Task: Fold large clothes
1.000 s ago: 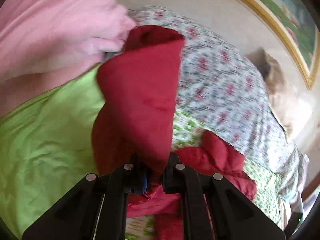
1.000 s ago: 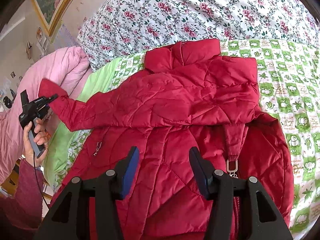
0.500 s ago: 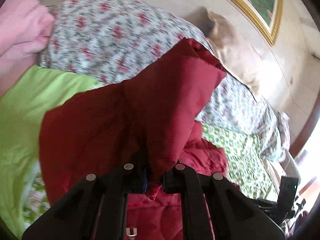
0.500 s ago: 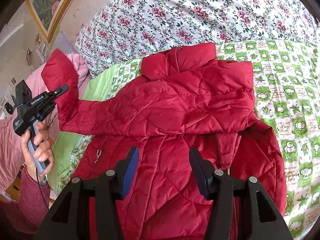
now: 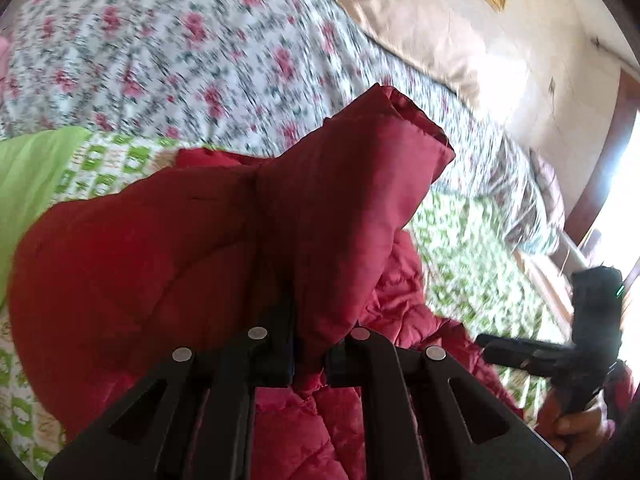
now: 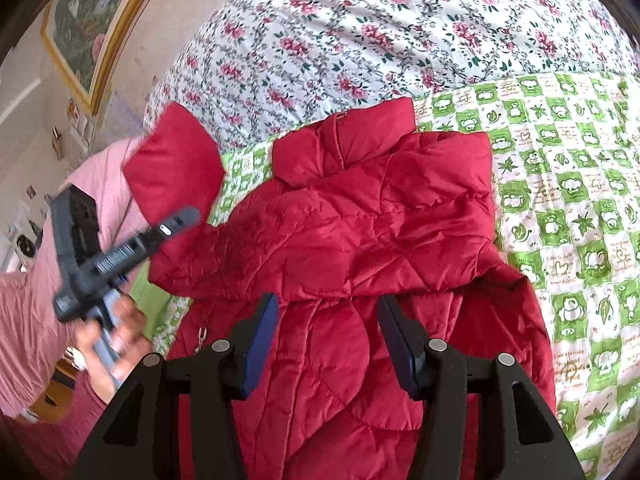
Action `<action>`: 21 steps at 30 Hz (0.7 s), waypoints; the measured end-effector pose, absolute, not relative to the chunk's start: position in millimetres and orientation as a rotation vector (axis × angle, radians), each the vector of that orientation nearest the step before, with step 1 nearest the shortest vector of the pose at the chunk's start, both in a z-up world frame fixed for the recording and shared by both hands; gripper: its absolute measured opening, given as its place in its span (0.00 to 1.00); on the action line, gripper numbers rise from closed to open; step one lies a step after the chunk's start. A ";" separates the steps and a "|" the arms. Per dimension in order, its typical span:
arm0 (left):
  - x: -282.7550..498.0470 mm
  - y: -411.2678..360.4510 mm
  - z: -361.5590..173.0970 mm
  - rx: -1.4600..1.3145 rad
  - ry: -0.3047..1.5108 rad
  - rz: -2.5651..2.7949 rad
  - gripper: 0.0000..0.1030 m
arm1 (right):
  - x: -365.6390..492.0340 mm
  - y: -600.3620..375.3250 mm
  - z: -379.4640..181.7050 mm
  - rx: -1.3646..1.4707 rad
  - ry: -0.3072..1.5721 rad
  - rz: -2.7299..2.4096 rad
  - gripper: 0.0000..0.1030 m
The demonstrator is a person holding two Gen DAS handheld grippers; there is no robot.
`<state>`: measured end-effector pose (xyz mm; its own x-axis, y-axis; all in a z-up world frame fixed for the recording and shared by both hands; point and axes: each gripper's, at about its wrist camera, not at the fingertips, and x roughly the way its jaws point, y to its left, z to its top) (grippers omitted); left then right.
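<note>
My left tool (image 5: 308, 360) is clamped on the cuff end of the sleeve (image 5: 224, 240) of the red quilted puffer jacket (image 6: 360, 248), lifted clear of the bed. My right tool (image 6: 328, 344) hangs with fingers apart over the jacket's lower body, gripping nothing.

Jacket lies flat on the green-and-white checked quilt (image 6: 568, 200), collar toward the white floral duvet (image 6: 400, 40), hem toward me. Long axis runs straight away from the right tool. One sleeve appears already laid across the chest; quilting folds make that hard to confirm.

Key relation: the held sleeve stands up at the jacket's left edge, its cuff (image 6: 176, 164) pointing up and away, and the torso lies to the right of and below the left tool. Judgement: the sleeve needs carrying rightward and down across the body. The left tool is the nearer one for that; the right tool sits over the midline, placed to pin or smooth.

Risk: slippery padded fabric may spring back open.
</note>
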<state>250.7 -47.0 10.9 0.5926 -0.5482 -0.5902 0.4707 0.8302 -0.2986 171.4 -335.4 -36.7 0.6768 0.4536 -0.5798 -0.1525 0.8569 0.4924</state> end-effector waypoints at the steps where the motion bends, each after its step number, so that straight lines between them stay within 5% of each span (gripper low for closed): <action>1: 252.0 -52.7 6.1 -0.105 0.733 -0.593 0.07 | 173.3 -337.6 -36.5 0.441 0.755 0.355 0.53; 10: 248.1 -130.4 -45.5 0.135 0.756 -0.538 0.07 | 210.2 -358.3 -38.8 0.633 0.760 0.414 0.54; 14: 240.1 -148.9 -63.0 0.223 0.745 -0.512 0.09 | 236.7 -363.2 -50.9 0.735 0.780 0.439 0.78; 21: 231.6 -152.7 -64.6 0.235 0.737 -0.562 0.28 | 279.1 -359.1 -74.1 0.805 0.835 0.464 0.78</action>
<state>231.6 -152.7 -64.6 0.6020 -0.4000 -0.6911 0.5602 0.8283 0.0085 279.1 -359.1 -74.1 0.5999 0.6469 -0.4708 -0.0574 0.6218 0.7811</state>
